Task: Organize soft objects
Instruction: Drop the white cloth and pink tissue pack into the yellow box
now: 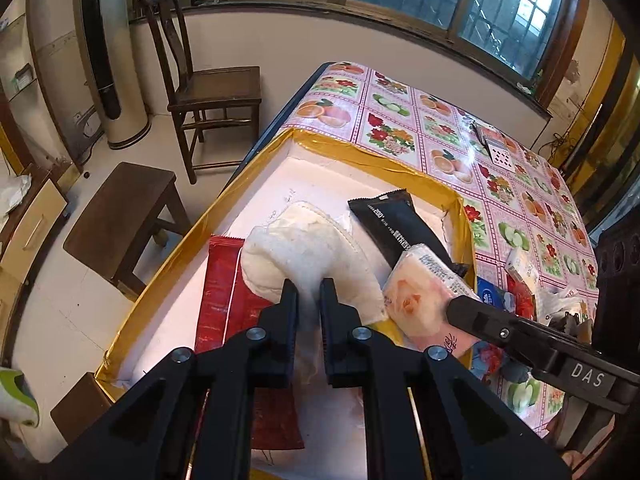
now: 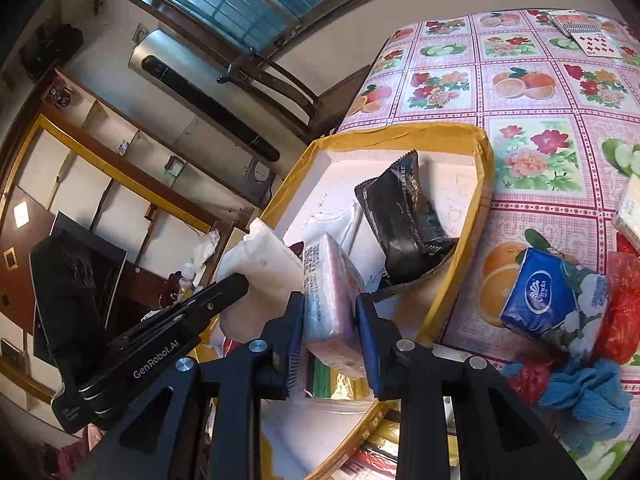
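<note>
Over the white foam tray with yellow-taped rim (image 1: 372,158), the left gripper (image 1: 309,286) pinches a white fluffy cloth (image 1: 296,248); the right gripper (image 2: 329,308) clamps a pink plastic-wrapped tissue pack (image 2: 332,296).

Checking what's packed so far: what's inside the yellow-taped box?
Inside the box: a black packet, a red packet, the white cloth and the pink tissue pack, both gripped. Anything beneath them is hidden.

White cloth (image 1: 308,248): crumpled, in the tray (image 1: 352,152).
Pink tissue pack (image 2: 332,304): upright, over tray.
Black packet (image 1: 396,224): leaning inside tray.
Blue tissue pack (image 2: 548,300): on desk.
</note>
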The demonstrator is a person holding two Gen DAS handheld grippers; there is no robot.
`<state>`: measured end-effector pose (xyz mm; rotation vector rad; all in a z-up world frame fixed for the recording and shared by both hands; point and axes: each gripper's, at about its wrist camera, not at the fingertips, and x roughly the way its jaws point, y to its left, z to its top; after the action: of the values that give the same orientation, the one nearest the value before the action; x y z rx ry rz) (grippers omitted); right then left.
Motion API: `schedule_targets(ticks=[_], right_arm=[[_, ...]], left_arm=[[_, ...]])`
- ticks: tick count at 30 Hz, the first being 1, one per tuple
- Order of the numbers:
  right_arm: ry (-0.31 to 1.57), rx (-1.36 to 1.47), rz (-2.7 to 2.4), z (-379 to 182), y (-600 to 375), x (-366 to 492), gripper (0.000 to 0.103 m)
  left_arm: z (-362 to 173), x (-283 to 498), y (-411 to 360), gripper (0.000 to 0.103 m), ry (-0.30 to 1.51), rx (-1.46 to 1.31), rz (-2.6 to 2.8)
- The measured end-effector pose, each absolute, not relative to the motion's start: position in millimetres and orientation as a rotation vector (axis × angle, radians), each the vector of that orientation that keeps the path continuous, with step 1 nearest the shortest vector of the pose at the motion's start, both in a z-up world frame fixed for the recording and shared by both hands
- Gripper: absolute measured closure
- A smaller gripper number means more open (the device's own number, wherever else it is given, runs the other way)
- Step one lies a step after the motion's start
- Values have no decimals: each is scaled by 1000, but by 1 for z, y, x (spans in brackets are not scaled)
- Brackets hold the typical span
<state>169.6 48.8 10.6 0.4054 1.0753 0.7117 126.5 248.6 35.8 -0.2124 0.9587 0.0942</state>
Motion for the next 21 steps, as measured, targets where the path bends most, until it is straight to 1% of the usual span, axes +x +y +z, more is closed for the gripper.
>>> schedule_targets(ticks=[1, 2, 3, 4, 5, 10, 14, 18, 21], right_arm=[[1076, 424, 726, 9, 48, 168, 67], [1075, 447, 745, 9, 46, 166, 63], [1068, 455, 755, 12, 45, 165, 57], [1052, 455, 757, 15, 44, 163, 51], [1041, 454, 762, 18, 43, 161, 49], [1011, 434, 769, 31, 29, 143, 48], [981, 447, 771, 42, -2, 123, 47], [941, 466, 739, 54, -51, 99, 38], [924, 476, 697, 54, -90, 81, 37]], left_arm=[[33, 126, 250, 88, 963, -215, 95], [32, 125, 252, 75, 961, -220, 96], [32, 123, 253, 56, 955, -226, 103], [34, 121, 254, 49, 944, -232, 107], [36, 118, 253, 44, 928, -238, 109], [53, 102, 246, 44, 874, -238, 105], [62, 88, 227, 44, 867, -231, 48], [63, 79, 194, 43, 900, -252, -84], [61, 77, 162, 43, 916, -224, -143]])
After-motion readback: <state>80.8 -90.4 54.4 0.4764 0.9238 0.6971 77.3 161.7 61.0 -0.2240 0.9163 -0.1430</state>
